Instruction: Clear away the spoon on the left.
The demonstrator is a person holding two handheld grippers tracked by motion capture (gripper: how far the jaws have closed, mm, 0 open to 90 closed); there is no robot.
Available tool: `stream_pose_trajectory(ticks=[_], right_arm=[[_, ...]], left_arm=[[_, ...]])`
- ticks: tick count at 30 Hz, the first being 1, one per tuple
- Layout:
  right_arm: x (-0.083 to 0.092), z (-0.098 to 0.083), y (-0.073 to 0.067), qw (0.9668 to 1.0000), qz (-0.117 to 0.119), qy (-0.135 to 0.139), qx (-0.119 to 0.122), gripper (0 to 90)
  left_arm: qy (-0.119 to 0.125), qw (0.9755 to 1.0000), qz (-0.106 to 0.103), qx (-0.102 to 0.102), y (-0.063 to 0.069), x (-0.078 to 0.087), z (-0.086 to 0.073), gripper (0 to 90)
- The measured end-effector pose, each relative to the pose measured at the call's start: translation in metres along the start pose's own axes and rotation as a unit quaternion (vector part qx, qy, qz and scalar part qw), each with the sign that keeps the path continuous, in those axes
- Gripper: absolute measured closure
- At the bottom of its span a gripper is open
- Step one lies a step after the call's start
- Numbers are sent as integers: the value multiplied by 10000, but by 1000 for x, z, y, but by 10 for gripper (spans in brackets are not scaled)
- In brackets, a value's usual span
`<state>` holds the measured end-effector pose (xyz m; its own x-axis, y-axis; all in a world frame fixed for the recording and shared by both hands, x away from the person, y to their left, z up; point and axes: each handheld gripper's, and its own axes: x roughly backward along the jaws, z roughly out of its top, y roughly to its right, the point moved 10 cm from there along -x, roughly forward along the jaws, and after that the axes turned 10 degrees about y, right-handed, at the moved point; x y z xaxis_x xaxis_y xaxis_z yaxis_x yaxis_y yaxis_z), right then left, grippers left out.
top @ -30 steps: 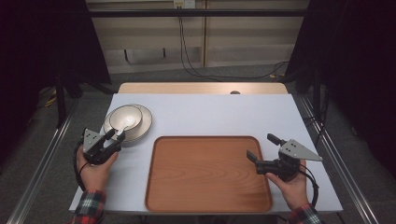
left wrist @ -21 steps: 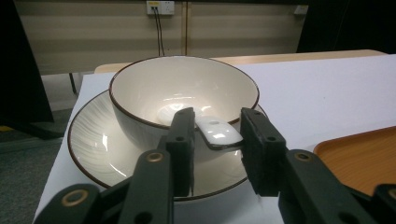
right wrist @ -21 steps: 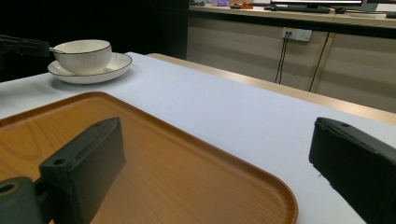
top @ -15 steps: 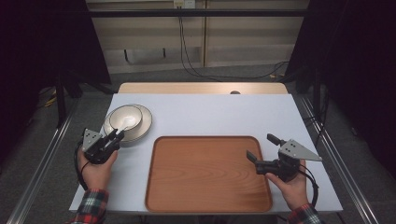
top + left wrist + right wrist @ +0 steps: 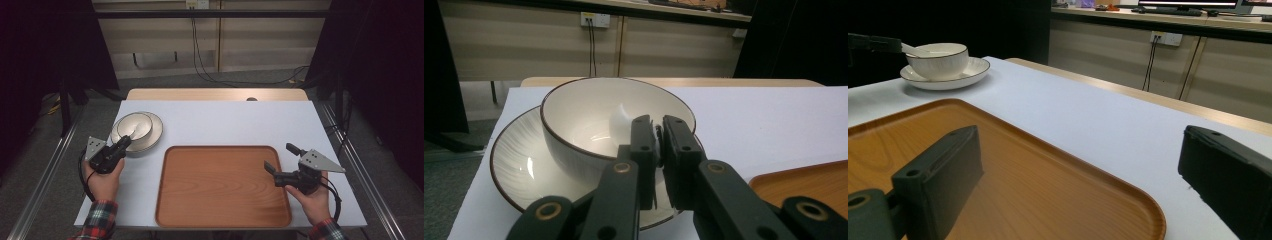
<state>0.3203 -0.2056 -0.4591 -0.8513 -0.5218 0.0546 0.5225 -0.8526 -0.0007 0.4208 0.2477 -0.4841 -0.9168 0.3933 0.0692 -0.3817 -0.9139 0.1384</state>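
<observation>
At the back left of the table, the left claw [image 5: 656, 145] has just been closing on a white spoon [image 5: 624, 125]. The spoon's handle is now pinched between the black jaws, right at their tips. The spoon's other end rests down in the bowl [image 5: 589, 122] just past the claw, and the bowl sits on a plate [image 5: 519, 160] under it. Both are cream with a thin dark rim. I think the step is grabbing the spoon. The next move should be a slow, straight lift so the bowl does not tip. The right claw [image 5: 282, 162] is wide open, holding nothing, over the right edge of the wooden tray [image 5: 220, 185].
</observation>
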Motion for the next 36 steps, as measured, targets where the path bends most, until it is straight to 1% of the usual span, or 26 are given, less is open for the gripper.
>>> stream_pose_trajectory(ticks=[1,3,4,5,6,10,11,12,14,16,18,19,21,24,27,28,29,30,31,32,33,34,36], right_arm=[[0,0,0,10000,-26,17,-12,34],[0,0,1,10000,-27,24,-2,34],[0,0,1,10000,-22,27,-6,34],[0,0,1,10000,-31,22,1,34],[0,0,1,10000,-27,23,4,34],[0,0,1,10000,-22,26,3,34],[0,0,1,10000,-24,24,8,34],[-1,0,2,10000,-38,26,21,34],[-1,0,2,10000,-49,21,17,34],[-1,0,2,10000,-38,22,15,34],[0,0,2,10000,-41,17,8,34],[0,0,3,10000,-72,13,-11,34],[0,0,3,10000,-64,26,-20,34],[0,0,3,10000,-79,12,-29,34],[0,0,3,10000,-82,18,-32,34],[0,0,3,10000,-75,11,-33,34],[0,0,3,10000,-73,11,-39,34],[-1,0,3,10000,-56,18,-40,35],[-1,0,3,10000,-54,19,-17,35],[-1,0,3,10000,-46,18,-12,35],[-1,0,3,10000,-46,19,-15,34],[-1,0,3,10000,-49,29,-25,34],[-1,0,3,10000,-39,37,-45,33]], left_arm=[[12,10000,-15,36,0,0,1,846],[21,10000,9,28,-1,-1,2,848],[25,10000,-4,58,-2,-2,2,848],[41,9999,27,94,-2,-2,3,848],[43,9999,-27,114,-2,-3,4,848],[106,9998,51,154,-4,-6,9,849],[117,9997,12,193,-3,-7,10,849],[145,9995,58,257,-4,-8,12,848],[169,9995,50,248,-5,-9,13,849],[195,9992,154,304,-7,-10,14,849],[210,9991,133,330,-7,-10,14,849],[233,9991,91,332,-6,-11,15,849],[272,9987,139,410,-6,-13,18,849],[275,9988,140,386,-6,-16,21,848],[273,9987,206,382,-7,-20,24,848],[294,9986,183,400,-7,-21,26,849],[272,9987,209,387,-7,-22,27,848],[319,9984,212,416,-8,-24,29,849],[290,9986,211,392,-8,-25,29,848],[310,9985,183,409,-8,-27,31,849],[329,9982,210,447,-8,-28,32,849],[323,9983,206,431,-9,-29,33,849],[339,9979,267,477,-9,-33,35,848]])
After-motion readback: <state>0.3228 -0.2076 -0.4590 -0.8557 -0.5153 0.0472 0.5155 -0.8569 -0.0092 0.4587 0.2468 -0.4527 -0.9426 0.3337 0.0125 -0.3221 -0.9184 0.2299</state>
